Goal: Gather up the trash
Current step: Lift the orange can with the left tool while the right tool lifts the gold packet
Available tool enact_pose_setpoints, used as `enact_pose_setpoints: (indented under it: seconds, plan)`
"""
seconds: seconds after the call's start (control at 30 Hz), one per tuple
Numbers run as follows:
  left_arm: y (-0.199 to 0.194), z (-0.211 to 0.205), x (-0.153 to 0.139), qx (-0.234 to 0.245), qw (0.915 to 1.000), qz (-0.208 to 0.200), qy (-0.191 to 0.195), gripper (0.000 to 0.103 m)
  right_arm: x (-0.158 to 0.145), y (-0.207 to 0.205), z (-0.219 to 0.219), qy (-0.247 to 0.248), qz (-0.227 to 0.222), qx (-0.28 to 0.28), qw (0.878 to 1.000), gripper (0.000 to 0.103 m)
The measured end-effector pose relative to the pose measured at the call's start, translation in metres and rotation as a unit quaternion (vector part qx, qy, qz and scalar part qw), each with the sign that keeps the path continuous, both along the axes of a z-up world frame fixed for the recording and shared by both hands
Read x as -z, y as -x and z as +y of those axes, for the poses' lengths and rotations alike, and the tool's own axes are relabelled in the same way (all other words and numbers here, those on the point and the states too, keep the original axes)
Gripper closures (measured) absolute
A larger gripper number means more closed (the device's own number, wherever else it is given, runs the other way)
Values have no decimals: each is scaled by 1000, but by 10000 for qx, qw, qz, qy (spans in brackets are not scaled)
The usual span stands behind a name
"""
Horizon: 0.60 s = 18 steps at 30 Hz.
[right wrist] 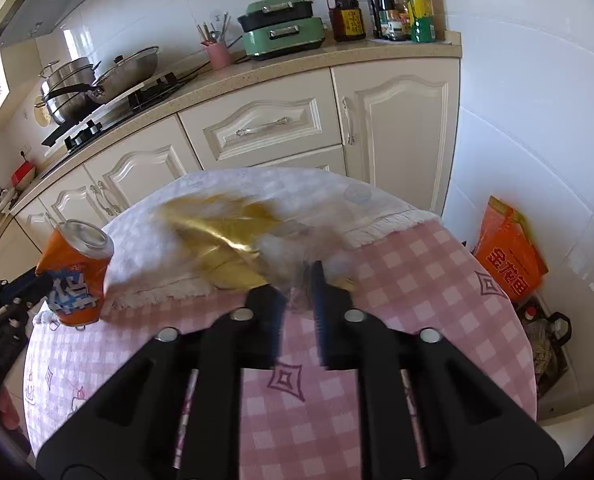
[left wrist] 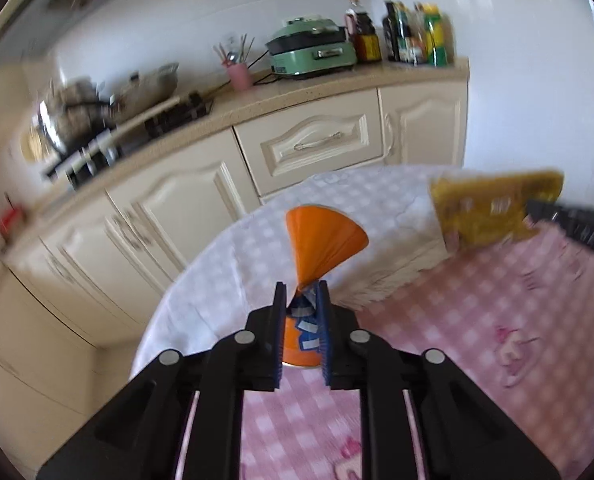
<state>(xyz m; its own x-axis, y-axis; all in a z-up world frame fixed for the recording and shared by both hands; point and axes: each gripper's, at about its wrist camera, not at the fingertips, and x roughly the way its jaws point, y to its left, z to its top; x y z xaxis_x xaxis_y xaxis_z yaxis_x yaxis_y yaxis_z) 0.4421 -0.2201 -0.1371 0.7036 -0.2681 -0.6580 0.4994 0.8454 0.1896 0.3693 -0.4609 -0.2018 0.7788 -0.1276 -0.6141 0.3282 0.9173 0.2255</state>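
My left gripper (left wrist: 301, 300) is shut on a crushed orange drinks can (left wrist: 321, 246), held above the round table. The can also shows in the right wrist view (right wrist: 77, 276) at the left, squeezed at its middle. My right gripper (right wrist: 300, 280) is shut on a gold snack wrapper (right wrist: 225, 240), blurred, just above the tablecloth. The wrapper also shows in the left wrist view (left wrist: 493, 212) at the right, with the right gripper's dark finger on it.
The round table has a pink checked cloth (right wrist: 417, 280) and a white fringed cloth (right wrist: 257, 188) at its far side. Cream kitchen cabinets (right wrist: 257, 128) stand behind it. An orange bag (right wrist: 509, 256) and a dark bag (right wrist: 545, 340) sit on the floor at right.
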Motion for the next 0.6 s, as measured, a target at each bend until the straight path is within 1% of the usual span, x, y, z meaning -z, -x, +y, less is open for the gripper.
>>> enact_pose_setpoints:
  seconds: [0.13,0.2,0.23,0.27,0.33,0.43,0.5,0.53,0.57,0.6]
  plan:
    - [7,32,-8,-15,9968,344,723,91,-16,12,27,129,-238,-206,9994,97]
    - [11,46,-10,-32,9946,408,949,92,-25,16,46,203,-328,-342,9987,97]
    - [13,52,-10,-34,9937,452,1028,94,-29,16,56,225,-350,-424,9982,97]
    - [17,61,-11,-47,9924,496,1129,103,-32,17,67,222,-382,-519,9977,97]
    - [21,80,-11,-66,9890,608,1347,103,-36,18,88,267,-410,-678,9965,97]
    - [28,96,-7,-101,9899,630,1269,103,-36,16,119,277,-352,-884,9951,97]
    - [34,105,-2,-29,9892,776,1245,103,-33,17,133,216,-322,-971,9945,97]
    - [37,110,-1,-41,9889,772,1269,103,-32,19,138,223,-316,-983,9944,97]
    - [40,115,0,-76,9887,726,1312,101,-30,22,143,240,-312,-973,9945,97]
    - [41,118,1,-51,9877,773,1356,98,-29,26,148,248,-316,-924,9949,97]
